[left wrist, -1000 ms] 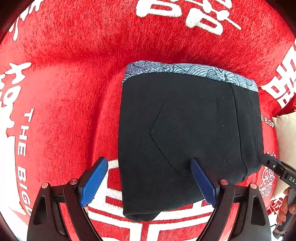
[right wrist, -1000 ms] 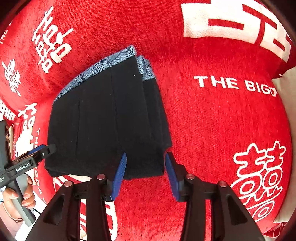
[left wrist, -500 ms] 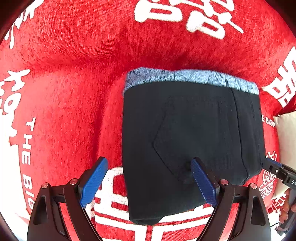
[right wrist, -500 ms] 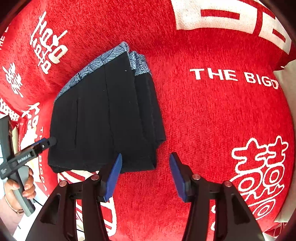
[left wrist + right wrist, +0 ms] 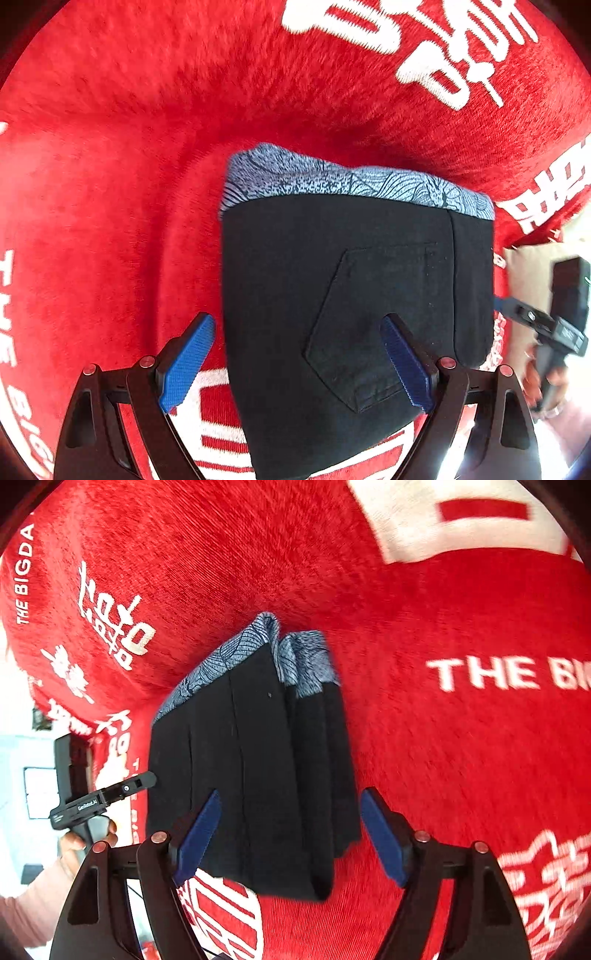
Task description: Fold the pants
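On red printed cloth [image 5: 110, 184], folded black pants [image 5: 332, 295] lying flat; left tongs [image 5: 297, 365] spread wide, gripping nothing; right tongs [image 5: 291, 836] just been opening, straddling pants' edge, pads clear

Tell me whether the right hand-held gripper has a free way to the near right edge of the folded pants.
Probably yes. The right hand-held gripper is open, its jaws having just been widening, and the pants' layered edge lies between the pads untouched. Only red blanket lies alongside; nothing blocks it.
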A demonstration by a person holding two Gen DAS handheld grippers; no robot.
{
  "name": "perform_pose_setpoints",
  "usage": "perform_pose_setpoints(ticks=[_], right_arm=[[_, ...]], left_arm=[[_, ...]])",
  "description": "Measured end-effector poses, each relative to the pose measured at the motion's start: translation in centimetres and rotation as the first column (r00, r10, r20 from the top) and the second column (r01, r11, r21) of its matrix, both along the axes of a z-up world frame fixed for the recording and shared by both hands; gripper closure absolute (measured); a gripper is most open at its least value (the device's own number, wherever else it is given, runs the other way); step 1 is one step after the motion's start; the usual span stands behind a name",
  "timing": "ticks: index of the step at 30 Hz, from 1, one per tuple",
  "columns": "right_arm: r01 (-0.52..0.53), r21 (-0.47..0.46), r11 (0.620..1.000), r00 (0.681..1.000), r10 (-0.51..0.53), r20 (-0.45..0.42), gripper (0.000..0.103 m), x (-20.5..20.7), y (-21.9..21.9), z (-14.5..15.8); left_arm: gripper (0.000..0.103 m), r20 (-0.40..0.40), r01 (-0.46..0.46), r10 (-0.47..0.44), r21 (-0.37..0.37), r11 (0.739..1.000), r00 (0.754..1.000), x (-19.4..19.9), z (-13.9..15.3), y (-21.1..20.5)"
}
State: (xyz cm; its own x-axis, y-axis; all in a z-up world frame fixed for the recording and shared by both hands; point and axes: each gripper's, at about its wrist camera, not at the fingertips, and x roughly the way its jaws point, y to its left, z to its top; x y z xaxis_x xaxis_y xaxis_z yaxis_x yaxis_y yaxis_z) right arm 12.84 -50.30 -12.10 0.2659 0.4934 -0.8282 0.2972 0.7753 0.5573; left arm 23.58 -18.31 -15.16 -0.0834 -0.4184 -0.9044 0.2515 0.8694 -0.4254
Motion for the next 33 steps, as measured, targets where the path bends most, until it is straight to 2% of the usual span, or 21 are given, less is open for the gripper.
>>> perform_pose_setpoints(ticks=[3,8,13,14,15,16,18,21,25,33], right_arm=[[-0.041,0.077,0.996,0.999,0.042,-0.001,0.023,1.1,-0.7,-2.0],[-0.07,0.195,0.978,0.997,0.072,-0.004,0.023,1.9,-0.9,-4.3],[-0.07,0.22,0.973,0.997,0.075,-0.014,0.025,2.4,-0.5,-5.1],[-0.054,0.215,0.975,0.998,0.063,-0.032,0.029,2.5,-0.4,-5.0],[-0.048,0.208,0.977,0.997,0.058,-0.041,0.037,2.5,-0.3,-4.9],[-0.044,0.205,0.978,0.998,0.054,-0.045,0.041,2.4,-0.3,-4.7],[-0.031,0.207,0.978,0.998,0.04,-0.039,0.056,2.3,0.0,-3.9],[-0.001,0.248,0.969,1.0,0.006,-0.02,0.062,2.1,0.1,-2.7],[0.048,0.32,0.946,0.999,-0.05,-0.003,0.067,1.3,-0.1,-1.2],[0.012,0.358,0.934,0.999,-0.026,0.034,0.067,-2.5,-0.2,2.3]], left_arm=[[0.011,-0.03,0.043,-0.044,-0.038,0.998,0.999,0.6,-1.4,0.0],[0.011,-0.081,0.056,-0.067,-0.124,0.991,0.994,0.9,-3.1,-0.4],[0.011,-0.084,0.032,-0.043,-0.128,0.991,0.995,0.7,-3.7,-0.8],[0.013,-0.075,0.025,-0.035,-0.121,0.992,0.997,0.5,-3.5,-0.8],[0.018,-0.058,0.024,-0.031,-0.117,0.993,0.998,0.2,-3.1,-0.9],[0.022,-0.039,0.029,-0.034,-0.115,0.993,0.999,-0.1,-2.7,-1.0],[0.035,-0.004,0.045,-0.045,-0.108,0.993,0.999,-0.3,-1.6,-1.4],[0.048,0.01,0.025,-0.024,-0.117,0.993,1.0,-0.3,-0.2,-0.9],[0.053,0.013,-0.008,0.01,-0.149,0.989,1.0,-0.6,1.8,-0.2],[0.053,0.061,0.019,-0.01,-0.136,0.991,0.998,-4.6,6.7,-0.1]])
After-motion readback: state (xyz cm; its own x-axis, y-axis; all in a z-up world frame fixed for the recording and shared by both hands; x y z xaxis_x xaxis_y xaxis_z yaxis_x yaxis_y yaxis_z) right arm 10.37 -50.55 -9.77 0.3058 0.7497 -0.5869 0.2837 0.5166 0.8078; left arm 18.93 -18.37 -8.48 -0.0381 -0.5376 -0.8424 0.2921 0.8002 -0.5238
